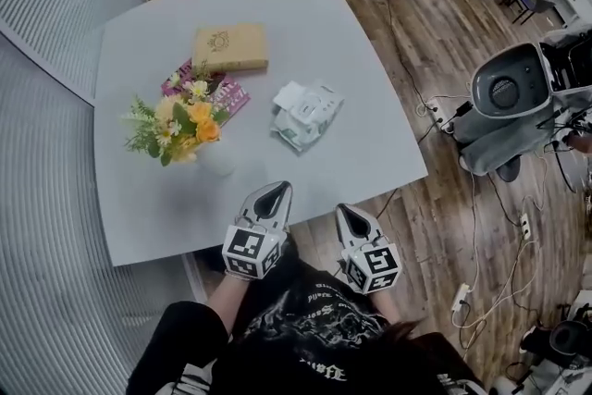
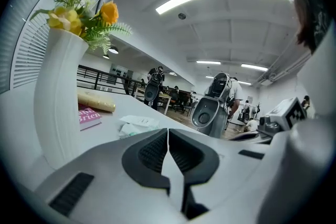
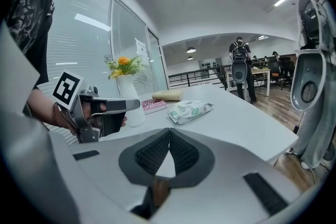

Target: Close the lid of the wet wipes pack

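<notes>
The wet wipes pack [image 1: 306, 117] is white and green and lies on the grey table [image 1: 361, 51], right of the middle; its white lid [image 1: 290, 94] looks flipped open at the far left end. The pack also shows ahead in the left gripper view [image 2: 136, 125] and the right gripper view [image 3: 190, 110]. Both grippers hover at the table's near edge, well short of the pack. My left gripper [image 1: 277, 191] [image 2: 168, 131] is shut and holds nothing. My right gripper [image 1: 344, 211] [image 3: 169, 134] is shut too, with nothing in it.
A white vase of yellow and orange flowers [image 1: 188, 127] [image 2: 61, 97] stands just left of the left gripper. Behind it lie a pink book [image 1: 233, 95] and a tan box [image 1: 230, 48]. Grey machines [image 1: 509, 97] and cables stand on the wooden floor at the right.
</notes>
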A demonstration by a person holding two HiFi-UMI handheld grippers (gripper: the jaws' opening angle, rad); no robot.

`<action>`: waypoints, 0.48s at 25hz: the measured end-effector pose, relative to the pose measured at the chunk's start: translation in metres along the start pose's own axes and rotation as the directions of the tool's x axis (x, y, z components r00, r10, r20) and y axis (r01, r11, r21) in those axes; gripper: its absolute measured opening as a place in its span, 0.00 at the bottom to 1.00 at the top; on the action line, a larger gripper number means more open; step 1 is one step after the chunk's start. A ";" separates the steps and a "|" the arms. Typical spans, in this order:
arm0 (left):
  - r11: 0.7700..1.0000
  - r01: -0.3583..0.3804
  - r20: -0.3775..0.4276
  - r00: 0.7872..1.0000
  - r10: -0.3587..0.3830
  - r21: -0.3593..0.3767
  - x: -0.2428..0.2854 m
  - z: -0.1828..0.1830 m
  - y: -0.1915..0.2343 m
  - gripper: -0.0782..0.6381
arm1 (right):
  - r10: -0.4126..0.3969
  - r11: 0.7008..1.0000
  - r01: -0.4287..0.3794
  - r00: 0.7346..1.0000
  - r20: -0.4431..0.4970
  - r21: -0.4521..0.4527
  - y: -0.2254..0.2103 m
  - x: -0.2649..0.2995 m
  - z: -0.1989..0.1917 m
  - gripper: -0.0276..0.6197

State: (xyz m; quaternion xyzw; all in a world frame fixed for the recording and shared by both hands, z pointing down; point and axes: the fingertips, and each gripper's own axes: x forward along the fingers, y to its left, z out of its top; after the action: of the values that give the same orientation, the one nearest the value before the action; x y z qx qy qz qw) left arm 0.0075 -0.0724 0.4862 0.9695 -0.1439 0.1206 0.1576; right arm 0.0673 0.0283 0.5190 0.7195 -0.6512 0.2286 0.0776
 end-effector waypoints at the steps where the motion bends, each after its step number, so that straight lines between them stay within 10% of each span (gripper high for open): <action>1: 1.000 0.000 -0.001 1.000 0.000 0.000 0.006 0.003 0.007 0.12 | 0.005 1.000 -0.005 1.000 -0.004 -0.002 0.001 0.008 0.003 0.04; 12: 0.998 0.067 -0.006 0.998 -0.067 -0.003 0.042 0.019 0.041 0.12 | 0.058 0.998 -0.059 0.997 -0.045 -0.035 0.007 0.052 0.016 0.04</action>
State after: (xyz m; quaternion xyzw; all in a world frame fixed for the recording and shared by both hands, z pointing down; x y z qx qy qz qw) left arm 0.0367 -0.1264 0.4920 0.9732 -0.1108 0.1182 0.1634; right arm 0.0666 -0.0257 0.5256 0.6934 -0.6741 0.2347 0.0982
